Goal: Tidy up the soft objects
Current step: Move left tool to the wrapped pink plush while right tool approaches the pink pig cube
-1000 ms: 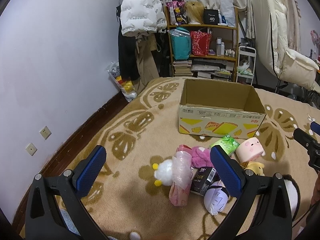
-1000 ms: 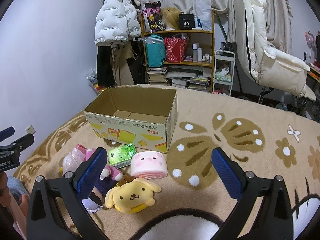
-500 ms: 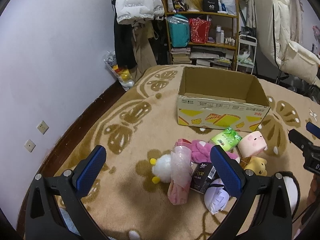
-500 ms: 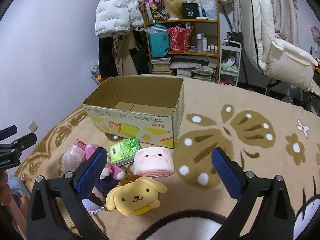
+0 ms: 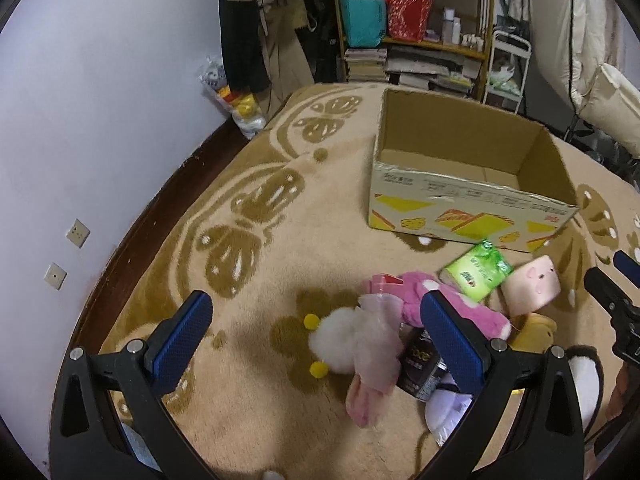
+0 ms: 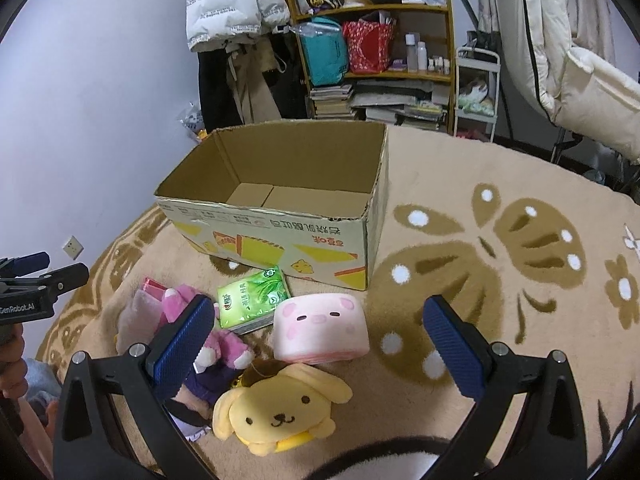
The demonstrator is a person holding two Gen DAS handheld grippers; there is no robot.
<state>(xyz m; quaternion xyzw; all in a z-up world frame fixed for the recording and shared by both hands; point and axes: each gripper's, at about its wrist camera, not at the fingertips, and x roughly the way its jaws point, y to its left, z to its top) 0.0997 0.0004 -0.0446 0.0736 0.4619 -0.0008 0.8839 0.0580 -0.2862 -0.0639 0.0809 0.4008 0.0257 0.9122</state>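
Observation:
An open cardboard box stands empty on the tan rug. In front of it lies a pile of soft things: a white fluffy toy with yellow pompoms, a pink plush, a green tissue pack, a pink pig cushion and a yellow dog plush. My left gripper hovers open over the white toy. My right gripper is open above the pig cushion and dog plush, holding nothing.
A dark packet and a pale pink bag lie in the pile. A bookshelf, hanging coats and a white recliner line the far wall. Wall sockets sit to the left.
Both grippers have tilted down and moved closer to the pile; the box and toys have shifted lower in both views. Nothing was picked up.

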